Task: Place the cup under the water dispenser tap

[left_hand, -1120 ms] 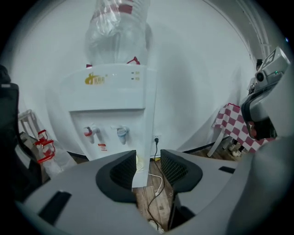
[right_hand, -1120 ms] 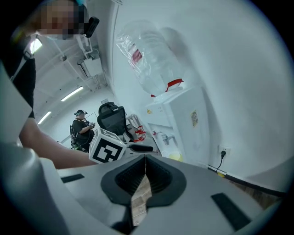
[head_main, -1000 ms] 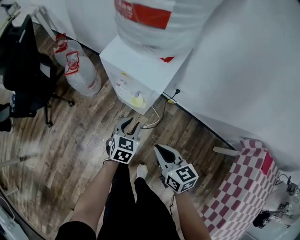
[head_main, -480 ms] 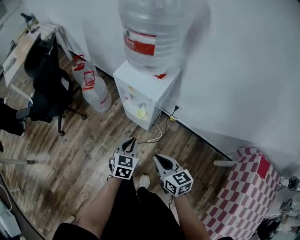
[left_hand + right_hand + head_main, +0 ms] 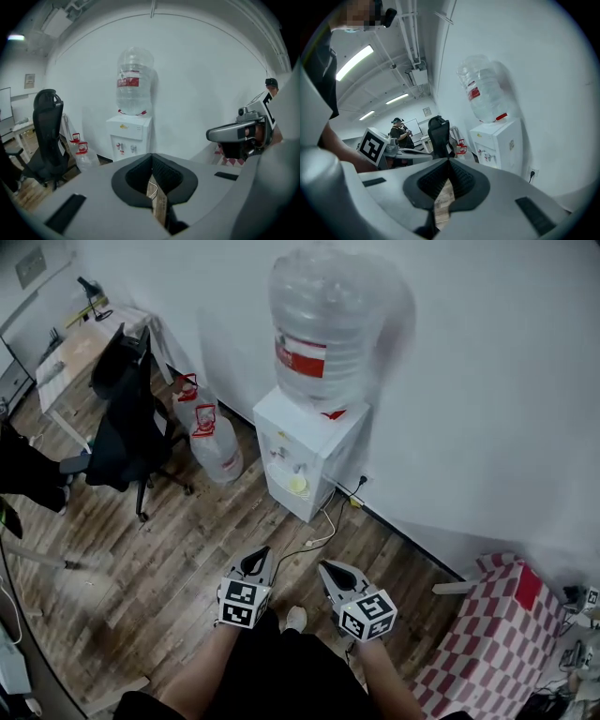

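A small yellow cup [image 5: 297, 485] stands in the recess of the white water dispenser [image 5: 314, 442], just below its taps. A large clear bottle [image 5: 328, 329] tops the dispenser. My left gripper [image 5: 258, 562] is well back from the dispenser, over the wooden floor, shut with nothing in it. Beside it my right gripper [image 5: 335, 571] is also shut and empty. In the left gripper view the shut gripper [image 5: 151, 157] faces the dispenser [image 5: 127, 140] across the room. The right gripper [image 5: 449, 161] has the dispenser [image 5: 497, 143] to its right.
A black office chair [image 5: 131, 423] and two spare water bottles [image 5: 211, 442] stand left of the dispenser, with a desk [image 5: 80, 343] behind them. A cable [image 5: 314, 540] trails over the floor. A red-checked cloth [image 5: 478, 643] lies at the right. Another person [image 5: 399, 133] stands far off.
Both grippers have pulled back and up from the dispenser, which now looks farther away. The left jaws have gone from partly open to shut. The yellow cup stays under the taps.
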The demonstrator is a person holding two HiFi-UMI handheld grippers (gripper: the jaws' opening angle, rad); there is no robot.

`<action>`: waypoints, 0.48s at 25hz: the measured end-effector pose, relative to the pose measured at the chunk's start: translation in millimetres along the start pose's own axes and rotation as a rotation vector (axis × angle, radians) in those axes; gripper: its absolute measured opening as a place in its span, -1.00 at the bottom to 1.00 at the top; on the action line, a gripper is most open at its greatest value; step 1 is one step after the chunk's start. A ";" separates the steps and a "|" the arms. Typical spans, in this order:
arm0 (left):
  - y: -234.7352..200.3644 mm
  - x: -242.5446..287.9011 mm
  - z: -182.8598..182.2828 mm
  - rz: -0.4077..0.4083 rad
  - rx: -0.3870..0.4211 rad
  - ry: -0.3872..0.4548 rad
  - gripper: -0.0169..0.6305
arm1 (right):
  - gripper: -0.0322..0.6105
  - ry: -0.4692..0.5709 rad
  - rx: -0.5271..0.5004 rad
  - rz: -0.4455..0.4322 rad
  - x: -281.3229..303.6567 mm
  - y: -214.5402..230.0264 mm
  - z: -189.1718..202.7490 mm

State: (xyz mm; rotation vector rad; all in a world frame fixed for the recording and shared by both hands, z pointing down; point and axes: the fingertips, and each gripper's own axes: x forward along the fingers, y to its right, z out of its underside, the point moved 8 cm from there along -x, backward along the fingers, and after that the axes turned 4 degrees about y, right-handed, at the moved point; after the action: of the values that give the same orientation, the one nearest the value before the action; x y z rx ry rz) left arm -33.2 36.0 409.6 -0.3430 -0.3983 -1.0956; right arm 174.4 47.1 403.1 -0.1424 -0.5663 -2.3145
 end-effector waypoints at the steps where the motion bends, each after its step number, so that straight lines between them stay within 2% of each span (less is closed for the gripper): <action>1: 0.4 -6.2 -1.7 0.004 -0.002 0.012 -0.90 | -0.83 0.004 -0.010 -0.004 -1.7 -1.9 -2.6; 6: -3.8 -37.4 -13.8 0.003 0.005 0.076 -0.90 | -0.83 0.022 -0.047 0.001 -10.2 -12.3 -9.2; 12: -18.1 -70.2 -22.7 0.020 0.035 0.116 -0.90 | -0.83 0.040 -0.087 0.032 -20.4 -32.1 -15.3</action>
State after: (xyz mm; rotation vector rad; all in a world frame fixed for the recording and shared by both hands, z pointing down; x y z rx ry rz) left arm -74.4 73.1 357.8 -0.2505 -0.3103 -1.0817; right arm 167.9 73.7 372.6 -0.1451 -0.4403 -2.3066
